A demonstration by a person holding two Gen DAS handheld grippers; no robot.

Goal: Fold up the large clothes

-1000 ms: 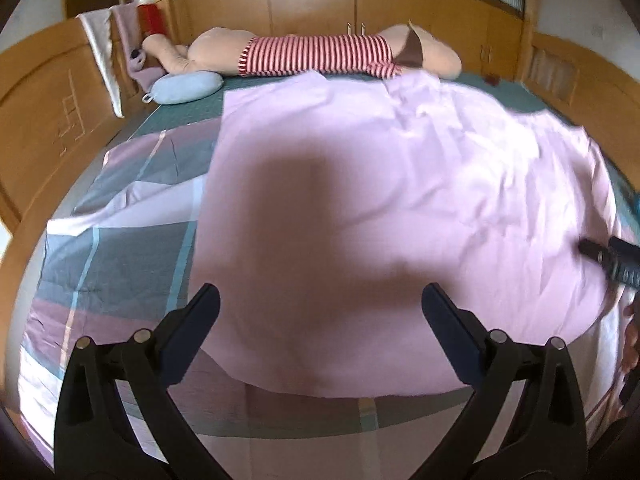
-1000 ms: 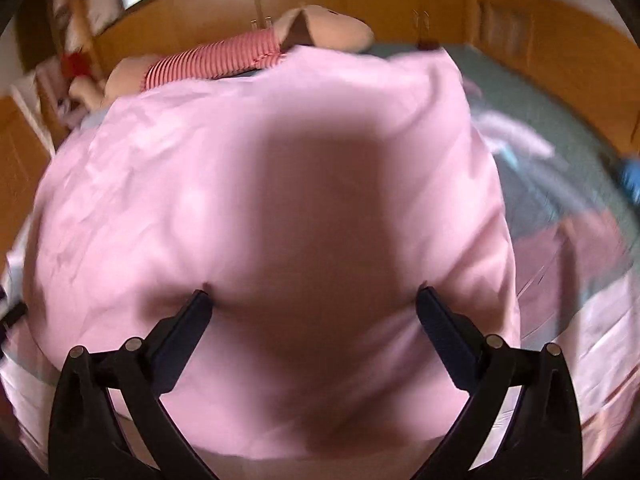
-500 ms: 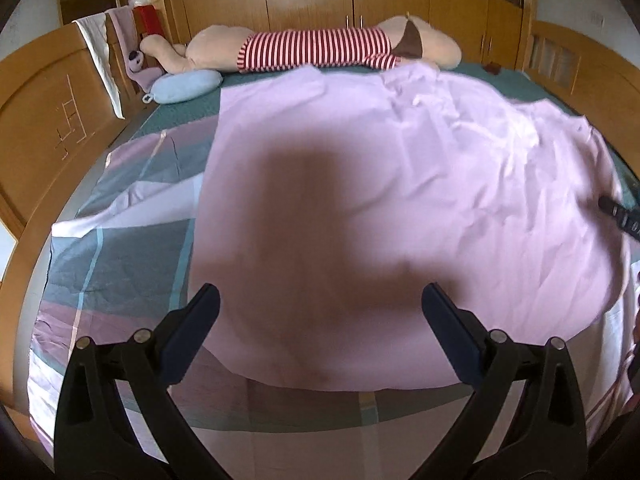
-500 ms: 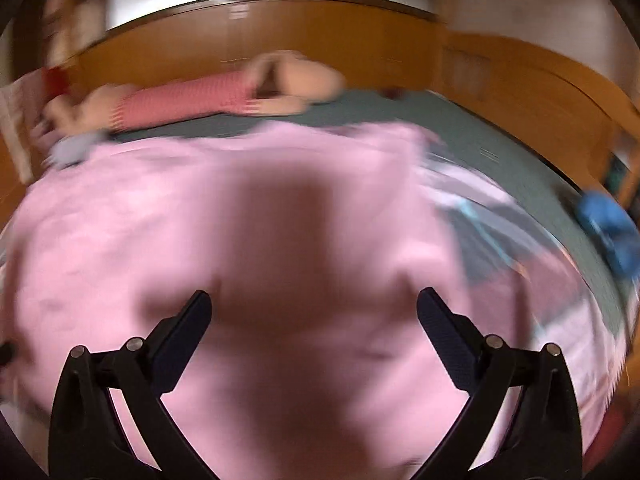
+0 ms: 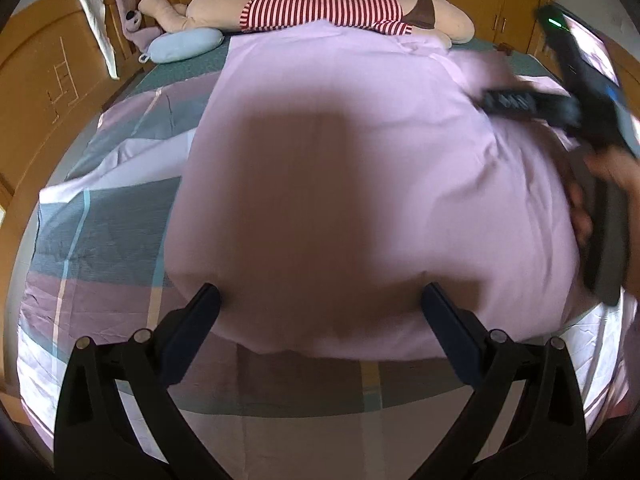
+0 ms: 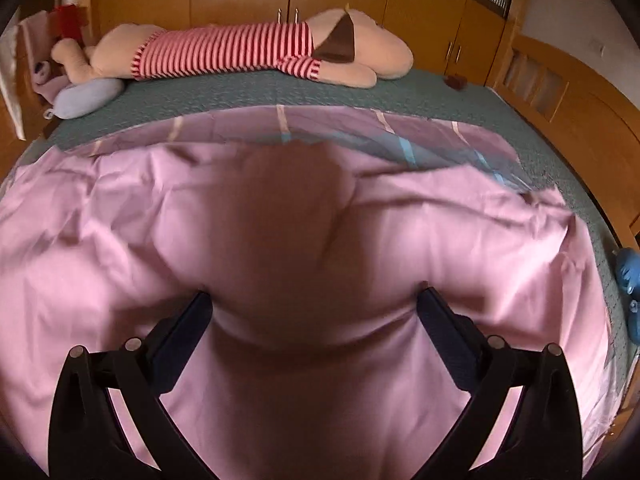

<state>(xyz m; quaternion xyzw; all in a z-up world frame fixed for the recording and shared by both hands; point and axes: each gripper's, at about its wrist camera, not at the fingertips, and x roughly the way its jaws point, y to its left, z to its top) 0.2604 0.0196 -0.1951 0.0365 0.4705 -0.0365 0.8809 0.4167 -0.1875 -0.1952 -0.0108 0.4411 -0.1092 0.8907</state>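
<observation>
Where pink sheet [image 6: 280, 220] spreads, right gripper [image 6: 312, 312] hovers spread above.

A large pink cloth [image 5: 360, 160] lies spread and wrinkled across the checked bedcover [image 5: 100, 240]

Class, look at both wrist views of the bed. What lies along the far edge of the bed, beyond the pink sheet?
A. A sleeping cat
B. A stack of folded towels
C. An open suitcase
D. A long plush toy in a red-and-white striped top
D: a long plush toy in a red-and-white striped top lies along the far edge, beyond the pink sheet, with a pale blue cushion by its left end.
</observation>
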